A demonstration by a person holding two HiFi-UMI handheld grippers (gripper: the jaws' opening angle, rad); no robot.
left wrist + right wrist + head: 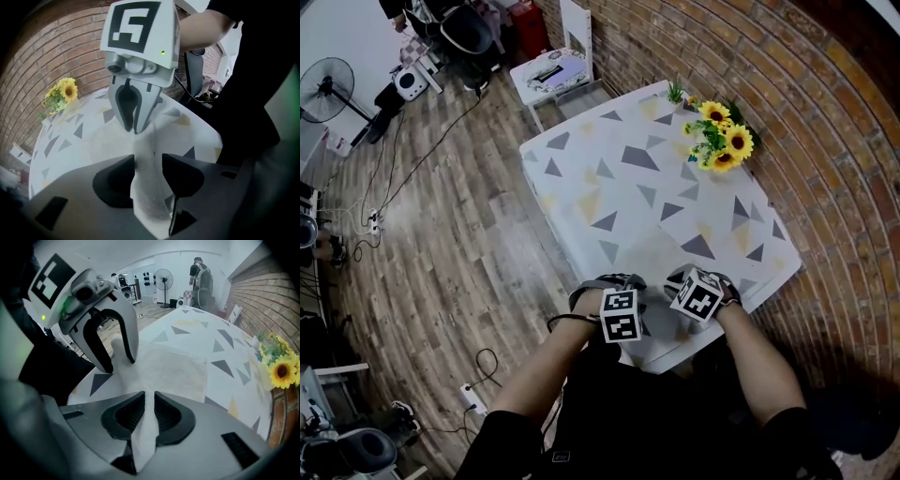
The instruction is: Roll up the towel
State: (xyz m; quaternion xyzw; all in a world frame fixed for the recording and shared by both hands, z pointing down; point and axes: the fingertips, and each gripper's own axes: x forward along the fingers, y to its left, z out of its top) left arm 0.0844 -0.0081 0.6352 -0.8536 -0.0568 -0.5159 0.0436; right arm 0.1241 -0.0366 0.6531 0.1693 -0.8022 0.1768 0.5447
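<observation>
The towel (178, 369) lies flat on the table (619, 187), with its near hem lifted at the near edge. It looks soft, light and limp, so I judge it best taken at the hem's 2 ends. The right gripper (149, 401) pinches a fold of hem. The left gripper (147, 159) is released, cloth loose between its jaws. Both point steeply down, side by side.

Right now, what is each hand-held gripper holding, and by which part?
The right hand-held gripper pinches the towel by its raised near edge. The left hand-held gripper holds nothing: its jaws stand apart, towel loose between them.
</observation>
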